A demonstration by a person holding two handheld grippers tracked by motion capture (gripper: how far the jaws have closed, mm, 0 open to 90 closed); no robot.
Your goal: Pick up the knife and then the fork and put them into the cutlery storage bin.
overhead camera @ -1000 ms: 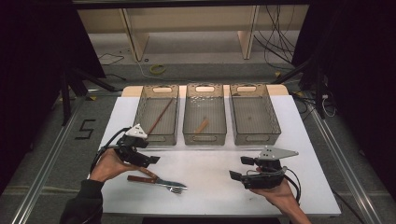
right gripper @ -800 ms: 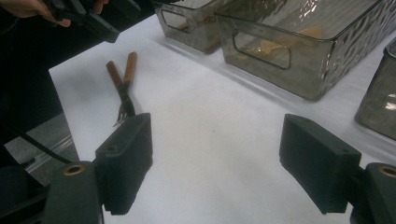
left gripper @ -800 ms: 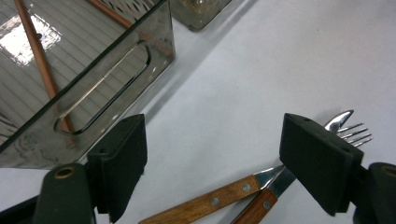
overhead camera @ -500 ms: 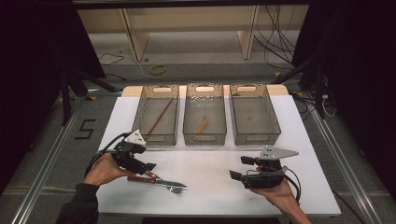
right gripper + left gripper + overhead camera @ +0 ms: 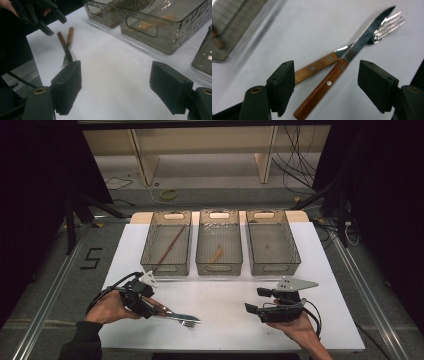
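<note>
While your left gripper (image 5: 150,306) hovers low near the front left corner of the table (image 5: 230,295), a knife (image 5: 342,67) and a fork (image 5: 352,45) lie crossed on the white surface right at its tips. Seen from the left gripper view, both wooden handles reach back into the gap between your two black jaws, the knife's handle nearer the middle and the fork's handle close beside the left jaw. Those jaws stand apart and have just been closing, with the handles between them but neither pad pressing on the wood. Both blade and tines point away from you, toward the middle of the front edge.

Your right gripper (image 5: 257,301) rests near the front right of the table, well apart from the cutlery, with its jaws wide apart and nothing between them. From its view the knife and fork lie ahead, just beyond its left jaw.

Along the far edge stand three clear bins (image 5: 218,242) side by side; the left one holds a long wooden stick (image 5: 170,249), the middle one a small wooden piece (image 5: 216,255).
</note>
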